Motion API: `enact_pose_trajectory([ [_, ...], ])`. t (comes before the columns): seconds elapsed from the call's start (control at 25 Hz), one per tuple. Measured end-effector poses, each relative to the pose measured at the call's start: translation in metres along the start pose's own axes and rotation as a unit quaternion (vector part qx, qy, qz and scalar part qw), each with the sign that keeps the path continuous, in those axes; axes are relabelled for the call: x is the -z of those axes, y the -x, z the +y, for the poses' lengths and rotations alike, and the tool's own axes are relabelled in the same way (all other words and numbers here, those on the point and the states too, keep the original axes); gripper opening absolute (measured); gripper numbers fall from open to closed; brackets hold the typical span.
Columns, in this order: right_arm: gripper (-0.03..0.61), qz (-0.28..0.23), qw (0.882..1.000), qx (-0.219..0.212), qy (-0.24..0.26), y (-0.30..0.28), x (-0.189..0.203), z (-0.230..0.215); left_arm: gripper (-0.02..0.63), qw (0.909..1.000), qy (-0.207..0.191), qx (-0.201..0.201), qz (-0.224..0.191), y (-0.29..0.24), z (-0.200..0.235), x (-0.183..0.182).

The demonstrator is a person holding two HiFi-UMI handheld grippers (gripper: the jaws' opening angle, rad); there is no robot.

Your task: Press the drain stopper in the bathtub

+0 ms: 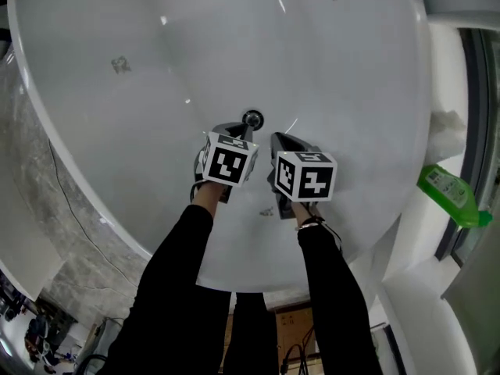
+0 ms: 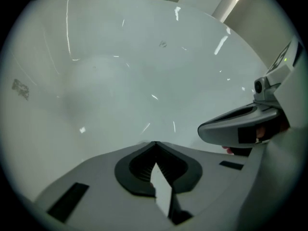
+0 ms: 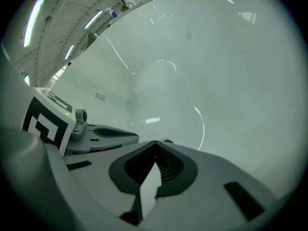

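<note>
The white bathtub [image 1: 117, 131] fills the head view. Its round chrome drain stopper [image 1: 252, 119] sits at the bottom, near the middle. My left gripper [image 1: 233, 128] is shut and empty, its tip just left of and below the stopper. My right gripper [image 1: 279, 138] is also shut and empty, a little right of and below the stopper. In the right gripper view, the stopper's edge [image 3: 167, 141] peeks just past the closed right gripper [image 3: 155, 142], with the left gripper's body [image 3: 103, 134] alongside. The left gripper view shows the left gripper [image 2: 154, 143] closed over bare tub wall; no stopper shows there.
A green bottle [image 1: 450, 193] lies on the white ledge right of the tub. A thin dark cable [image 1: 72, 205] runs over the marbled floor at the left. The tub's rim [image 1: 234, 283] curves close in front of the person's dark sleeves.
</note>
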State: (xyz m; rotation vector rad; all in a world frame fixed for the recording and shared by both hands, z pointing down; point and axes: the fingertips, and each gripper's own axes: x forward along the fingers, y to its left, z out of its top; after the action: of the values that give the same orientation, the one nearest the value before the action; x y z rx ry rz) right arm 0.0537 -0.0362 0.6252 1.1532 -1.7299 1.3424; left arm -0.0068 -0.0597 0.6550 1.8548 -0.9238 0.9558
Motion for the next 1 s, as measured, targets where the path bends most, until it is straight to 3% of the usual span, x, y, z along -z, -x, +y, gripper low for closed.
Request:
enact_pose_trajectory([
  [1.0, -0.003, -0.113, 0.992, -0.024, 0.050, 0.157, -0.014, 0.072, 0.008, 0.9931, -0.016, -0.006, -0.116, 0.175, -0.078, -0.031],
])
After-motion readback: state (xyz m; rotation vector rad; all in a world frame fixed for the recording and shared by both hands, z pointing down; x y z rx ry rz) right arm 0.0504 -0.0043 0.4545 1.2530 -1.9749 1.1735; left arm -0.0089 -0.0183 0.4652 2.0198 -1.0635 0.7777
